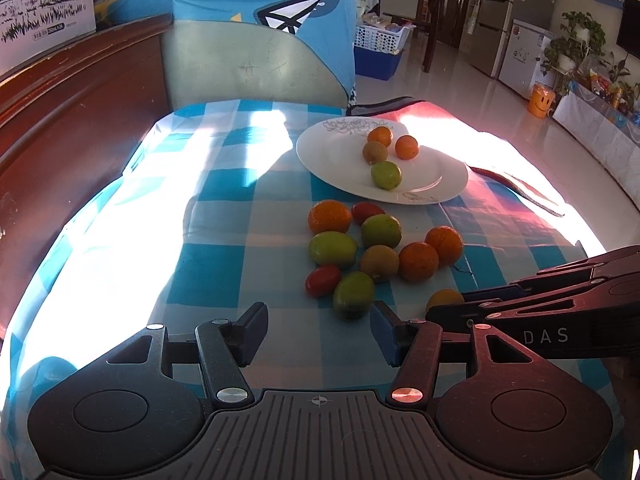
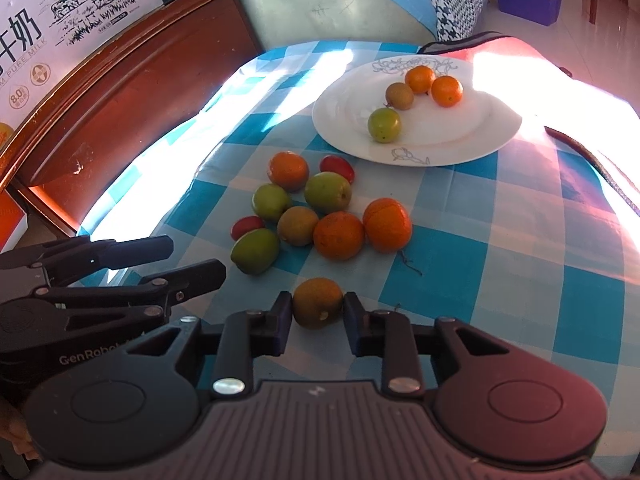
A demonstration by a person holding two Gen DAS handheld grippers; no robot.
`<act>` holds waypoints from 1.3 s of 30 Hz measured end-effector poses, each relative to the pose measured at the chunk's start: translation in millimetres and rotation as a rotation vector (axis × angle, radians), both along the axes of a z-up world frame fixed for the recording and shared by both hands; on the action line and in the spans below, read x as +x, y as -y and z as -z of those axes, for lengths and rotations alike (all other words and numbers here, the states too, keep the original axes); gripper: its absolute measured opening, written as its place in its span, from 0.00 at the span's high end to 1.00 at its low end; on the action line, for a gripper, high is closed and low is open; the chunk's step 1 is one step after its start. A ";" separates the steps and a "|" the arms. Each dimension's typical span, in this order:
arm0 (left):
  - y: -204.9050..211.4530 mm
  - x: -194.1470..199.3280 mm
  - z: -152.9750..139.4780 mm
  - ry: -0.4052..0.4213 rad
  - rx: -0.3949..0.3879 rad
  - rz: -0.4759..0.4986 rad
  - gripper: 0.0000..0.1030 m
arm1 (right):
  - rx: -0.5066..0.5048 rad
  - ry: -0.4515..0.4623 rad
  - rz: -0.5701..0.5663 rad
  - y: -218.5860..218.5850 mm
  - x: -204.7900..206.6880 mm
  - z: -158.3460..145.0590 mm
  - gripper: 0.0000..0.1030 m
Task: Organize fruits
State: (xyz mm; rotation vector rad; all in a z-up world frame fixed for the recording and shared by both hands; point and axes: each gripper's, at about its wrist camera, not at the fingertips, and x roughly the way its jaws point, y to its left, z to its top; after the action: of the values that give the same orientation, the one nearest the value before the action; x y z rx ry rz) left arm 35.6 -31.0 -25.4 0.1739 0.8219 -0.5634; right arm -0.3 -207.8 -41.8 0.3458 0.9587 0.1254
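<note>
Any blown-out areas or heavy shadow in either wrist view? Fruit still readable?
Left wrist: sun blows out the cloth left of the pile and beyond the plate; pile shaded, colours readable. Right wrist: white glare band left of the plate, pink flare at right; the orange between the right gripper fingers is in shadow, dull. Fisheye curves both.

Low wrist views, both facing plate (image 1: 432, 184)

I am reading "PURE MILK" and "8.0" on the white cow-printed milk carton (image 2: 60, 28) at upper left, "GenRobot" on the left gripper (image 2: 196, 264) at lower left, and "DAS" on the right gripper (image 1: 444, 312) at lower right.
</note>
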 end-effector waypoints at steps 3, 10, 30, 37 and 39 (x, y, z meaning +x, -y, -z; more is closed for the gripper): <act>7.2 -1.9 2.3 -0.011 -0.021 0.039 0.48 | -0.005 -0.017 0.043 9.4 -1.5 -0.1 0.73; 22.7 -1.2 10.9 -0.031 -0.039 0.070 0.52 | 0.010 -0.043 0.089 21.1 -3.6 2.4 0.73; 38.0 14.6 21.9 -0.046 -0.014 -0.001 0.69 | 0.044 -0.070 0.106 25.9 -2.6 5.1 0.71; 40.6 18.6 23.5 -0.035 -0.008 -0.046 0.62 | 0.042 -0.068 0.104 25.2 -3.4 5.4 0.71; 41.4 18.3 23.7 -0.034 -0.013 -0.041 0.65 | 0.040 -0.067 0.102 24.8 -3.4 5.5 0.71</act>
State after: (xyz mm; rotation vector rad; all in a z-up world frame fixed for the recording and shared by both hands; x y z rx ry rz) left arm 53.9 -72.5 -49.1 0.1362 0.8525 -0.5343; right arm -3.6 -232.6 -47.3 0.4376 1.0040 0.0400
